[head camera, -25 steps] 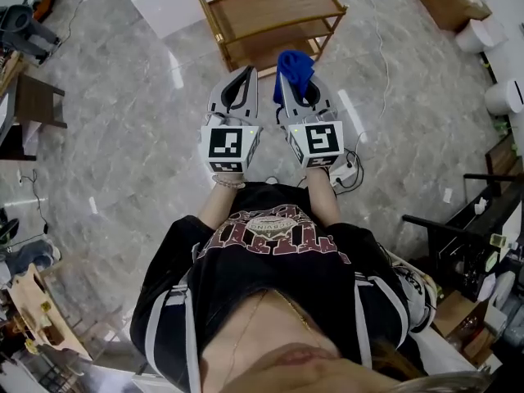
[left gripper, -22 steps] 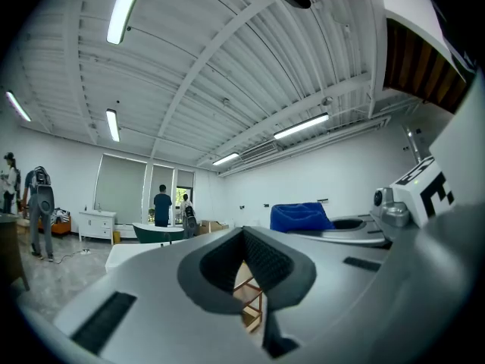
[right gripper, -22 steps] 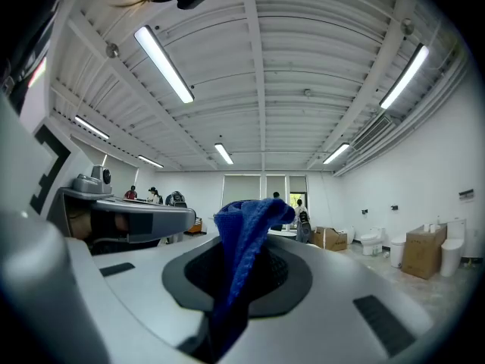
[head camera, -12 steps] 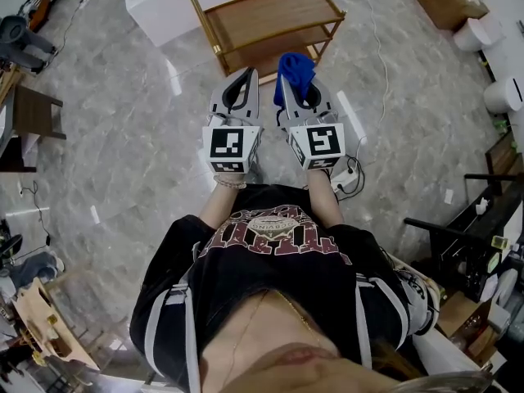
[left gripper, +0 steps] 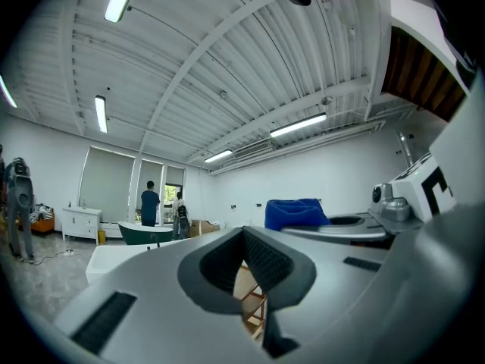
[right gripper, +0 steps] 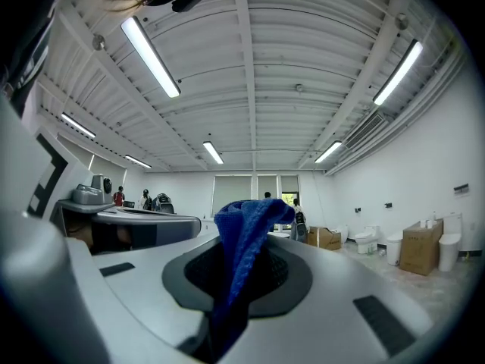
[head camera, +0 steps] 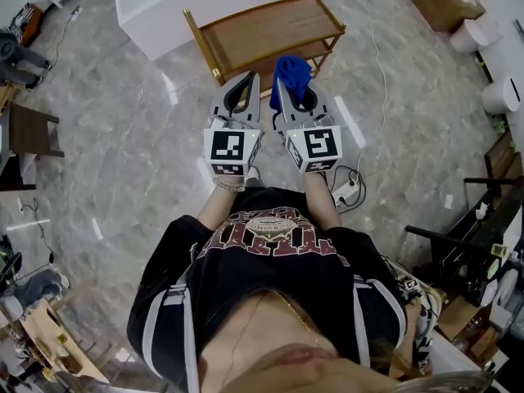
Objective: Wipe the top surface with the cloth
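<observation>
the person stands on a grey marble floor (head camera: 123,137) holding both tools out in front, side by side and close together, their marker cubes facing up toward the head camera. the right tool (head camera: 288,88) has its jaws clamped on a blue cloth (head camera: 293,70). in the right gripper view the cloth (right gripper: 246,226) runs up from between the jaws of the right tool (right gripper: 244,258) and bunches into a rumpled fold above their tips. the left tool (head camera: 247,77) has its jaws closed tip to tip with nothing gripped. in the left gripper view the left tool (left gripper: 244,235) shows only a narrow slit behind the tips, with pale wood visible through it.

just ahead of the tools stands a wooden shelf unit (head camera: 266,23) with a gold frame. in the head view the cloth shows against the unit's near edge, held in the air and not touching the top board. behind the unit sits a white cabinet (head camera: 164,6). two people (left gripper: 150,203) stand far off by the windows.
</observation>
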Tool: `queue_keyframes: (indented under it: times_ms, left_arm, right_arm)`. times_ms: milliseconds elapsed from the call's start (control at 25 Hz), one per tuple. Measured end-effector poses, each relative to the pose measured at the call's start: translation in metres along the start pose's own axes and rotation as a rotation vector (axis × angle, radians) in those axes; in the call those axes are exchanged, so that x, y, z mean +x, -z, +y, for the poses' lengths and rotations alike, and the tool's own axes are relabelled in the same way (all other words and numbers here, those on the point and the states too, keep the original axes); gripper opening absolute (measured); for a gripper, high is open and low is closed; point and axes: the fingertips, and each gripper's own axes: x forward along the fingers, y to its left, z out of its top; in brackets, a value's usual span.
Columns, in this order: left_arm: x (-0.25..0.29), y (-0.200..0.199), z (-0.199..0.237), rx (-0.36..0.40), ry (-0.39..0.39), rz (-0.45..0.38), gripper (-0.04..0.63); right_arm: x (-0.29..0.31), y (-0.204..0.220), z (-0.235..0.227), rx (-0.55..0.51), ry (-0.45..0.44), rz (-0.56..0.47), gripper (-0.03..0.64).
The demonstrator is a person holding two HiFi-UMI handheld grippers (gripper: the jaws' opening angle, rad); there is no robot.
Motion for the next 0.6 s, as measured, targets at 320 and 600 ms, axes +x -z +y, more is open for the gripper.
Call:
queue_keyframes:
  times_ms: [320,600]
  left_arm:
    - [0.026,0.003,0.047,-0.003,0.022,-0.001,0.048]
    - [0.042,0.011,0.073,-0.006,0.038,0.016,0.048]
  right_arm:
    - [0.056,0.003,0.006,-0.01,0.009,0.002,0.055]
    - [0.091,0.01,0.013,-0.017,0.008,0.019,0.055]
